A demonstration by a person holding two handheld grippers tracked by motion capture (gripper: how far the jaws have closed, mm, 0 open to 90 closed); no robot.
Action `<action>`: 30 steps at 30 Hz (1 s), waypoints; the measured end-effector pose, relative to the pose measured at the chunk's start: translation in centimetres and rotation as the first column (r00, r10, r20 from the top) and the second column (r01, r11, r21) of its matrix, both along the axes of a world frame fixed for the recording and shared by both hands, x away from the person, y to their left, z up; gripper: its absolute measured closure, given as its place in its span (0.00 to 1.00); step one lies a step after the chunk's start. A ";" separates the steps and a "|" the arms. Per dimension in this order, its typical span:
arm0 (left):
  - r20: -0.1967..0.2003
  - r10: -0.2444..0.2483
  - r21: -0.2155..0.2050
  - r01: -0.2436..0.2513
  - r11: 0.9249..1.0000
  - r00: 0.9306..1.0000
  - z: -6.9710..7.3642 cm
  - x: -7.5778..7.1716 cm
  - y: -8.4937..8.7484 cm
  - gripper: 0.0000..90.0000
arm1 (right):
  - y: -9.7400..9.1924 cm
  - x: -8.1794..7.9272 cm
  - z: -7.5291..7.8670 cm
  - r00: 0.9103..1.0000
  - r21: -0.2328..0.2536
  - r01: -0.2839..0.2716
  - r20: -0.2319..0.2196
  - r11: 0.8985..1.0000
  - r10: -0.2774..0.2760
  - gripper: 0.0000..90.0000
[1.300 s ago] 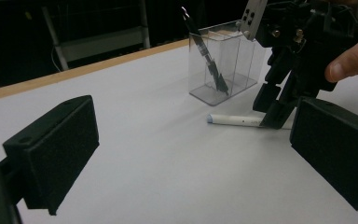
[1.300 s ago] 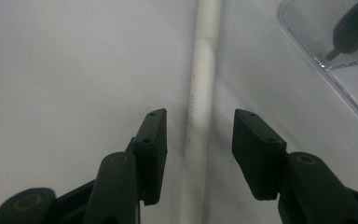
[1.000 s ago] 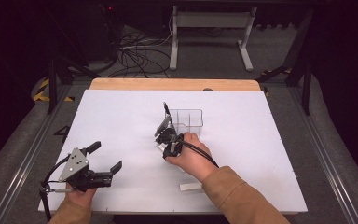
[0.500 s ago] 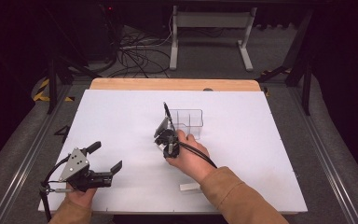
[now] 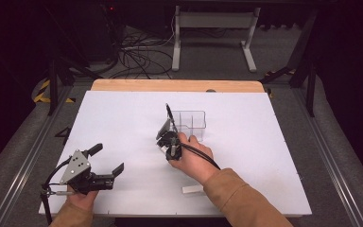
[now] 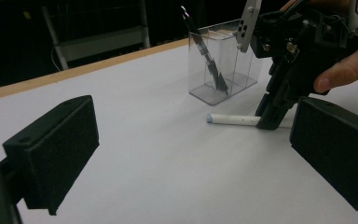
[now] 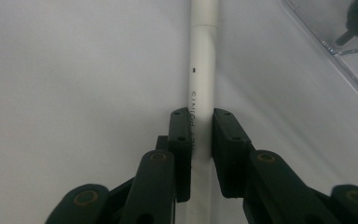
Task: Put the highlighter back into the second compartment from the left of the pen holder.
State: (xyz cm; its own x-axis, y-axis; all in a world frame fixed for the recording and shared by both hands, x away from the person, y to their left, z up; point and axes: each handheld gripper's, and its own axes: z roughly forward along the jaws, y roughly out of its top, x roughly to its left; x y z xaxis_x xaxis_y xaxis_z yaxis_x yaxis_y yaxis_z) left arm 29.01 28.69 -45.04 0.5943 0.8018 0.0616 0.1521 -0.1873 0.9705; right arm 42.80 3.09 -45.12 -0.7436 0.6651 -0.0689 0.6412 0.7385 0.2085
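The right hand-held gripper (image 7: 200, 154) has just closed its jaws onto a slim white plastic pen (image 7: 202, 84), which lies flat on the white bench (image 5: 123, 118) between the pads. The grip falls well back along the barrel, leaving the capped end free. The pen looks light, stiff and smooth, so a firm squeeze nearer its middle would likely keep it from swivelling. Its long axis runs straight ahead of the jaws, cap pointing away. Just beyond to the right stands a clear plastic compartment box (image 5: 189, 124) holding a leaning black pen (image 6: 205, 56). The left hand-held gripper (image 5: 105, 158) rests wide open, well apart.
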 end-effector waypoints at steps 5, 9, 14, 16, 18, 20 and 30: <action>-0.004 -0.001 -0.004 0.001 1.000 1.000 0.0 0.0 0.0 0.02 | 0.0 -0.1 0.0 1.000 0.000 0.014 -0.005 1.000 -0.014 0.88; -0.002 0.000 0.003 0.000 1.000 1.000 0.0 0.0 0.1 0.02 | 0.0 -0.1 0.0 1.000 0.004 0.012 0.000 1.000 -0.012 0.88; -0.005 0.001 -0.002 -0.001 1.000 1.000 0.0 0.0 0.0 0.02 | -0.1 -0.4 0.2 1.000 0.014 0.015 0.016 1.000 -0.015 0.88; -0.003 0.000 0.001 0.000 1.000 1.000 0.0 0.0 0.0 0.02 | -0.1 -0.6 0.5 1.000 0.031 0.005 0.022 1.000 -0.006 0.88; -0.002 0.000 -0.001 0.000 1.000 1.000 0.0 0.0 0.0 0.02 | -0.3 -0.8 0.8 0.999 0.048 -0.004 0.035 0.999 0.003 0.88; -0.004 0.002 -0.004 -0.002 1.000 1.000 0.0 0.0 0.0 0.02 | -0.5 -1.1 1.3 0.999 0.064 -0.014 0.050 0.998 0.011 0.88; -0.005 0.001 -0.002 -0.001 1.000 1.000 0.0 0.0 -0.1 0.02 | -1.7 -2.7 3.5 0.991 0.188 -0.069 0.129 0.980 0.045 0.88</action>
